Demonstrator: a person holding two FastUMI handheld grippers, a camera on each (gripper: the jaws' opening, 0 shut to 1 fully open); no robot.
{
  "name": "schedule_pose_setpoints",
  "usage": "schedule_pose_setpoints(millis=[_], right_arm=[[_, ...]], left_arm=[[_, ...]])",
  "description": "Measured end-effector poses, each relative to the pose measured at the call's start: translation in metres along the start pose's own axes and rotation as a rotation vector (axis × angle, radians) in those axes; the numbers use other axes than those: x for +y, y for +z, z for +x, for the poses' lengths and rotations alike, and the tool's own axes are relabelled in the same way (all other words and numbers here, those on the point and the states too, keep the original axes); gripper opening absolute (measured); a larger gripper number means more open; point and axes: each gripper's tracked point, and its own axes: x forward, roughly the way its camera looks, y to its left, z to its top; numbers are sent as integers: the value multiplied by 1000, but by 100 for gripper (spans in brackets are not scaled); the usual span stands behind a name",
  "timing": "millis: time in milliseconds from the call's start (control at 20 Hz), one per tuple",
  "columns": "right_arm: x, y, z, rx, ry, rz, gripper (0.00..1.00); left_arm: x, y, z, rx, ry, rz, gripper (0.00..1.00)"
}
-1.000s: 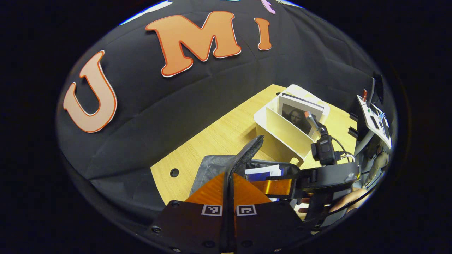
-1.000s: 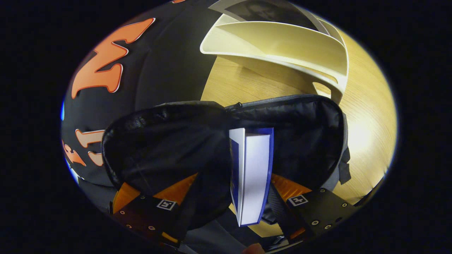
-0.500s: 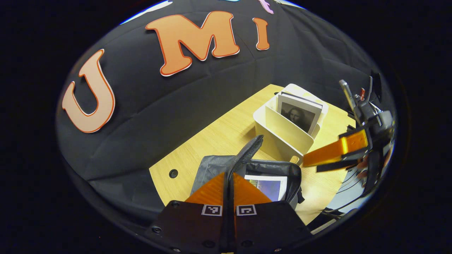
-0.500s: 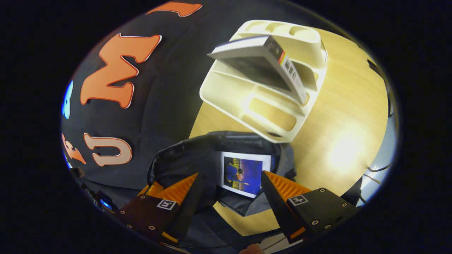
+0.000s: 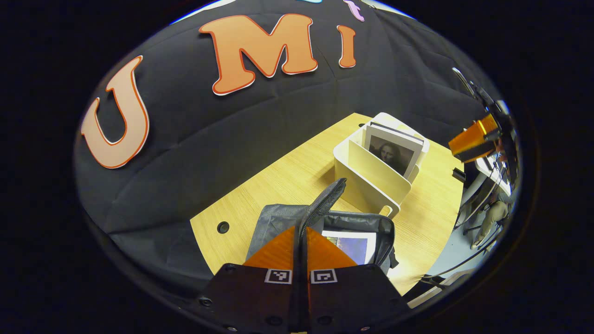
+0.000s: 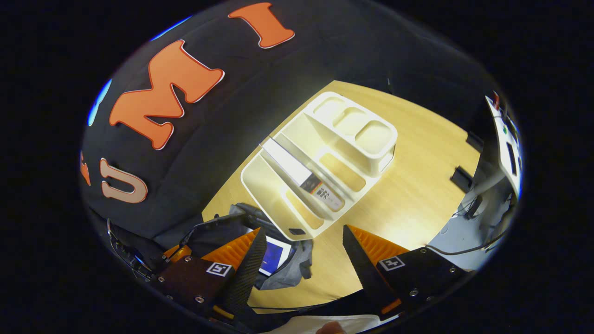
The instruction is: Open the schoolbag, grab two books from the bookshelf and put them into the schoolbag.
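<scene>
1. Schoolbag lies open on the wooden table, just in front of the white bookshelf; also seen at lower left in right gripper view.
2. One book w/ blue cover lies flat inside the bag's opening (its corner shows in right gripper view too).
3. Second book, portrait on its cover, stands upright in a bookshelf slot; from above its top edge shows, in a middle compartment.
4. Left gripper is clenched on the bag's raised flap edge, fingers pressed together around the fabric.
5. Right gripper is released, jaws wide apart, nothing between them, up above table & shelf; seen at far right in left gripper view.
</scene>
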Motion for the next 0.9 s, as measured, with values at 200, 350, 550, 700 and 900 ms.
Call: schedule_pose_setpoints(millis=[200, 350, 550, 700, 900], right_arm=[[7, 32, -1, 25, -76, -201, 99], [31, 54, 16, 62, -77, -334, 99], [49, 71, 54, 144, -108, -566, 99], [48, 80, 92, 215, -144, -667, 99], [35, 76, 136, 294, -209, -724, 99]], left_arm=[[3, 1, 2, 4, -26, -38, 1], [10, -2, 4, 11, -20, -47, 1], [17, -3, 9, 18, -3, -53, 1], [21, -3, 10, 20, 2, -79, 0], [28, -4, 12, 30, 12, -88, 1]])
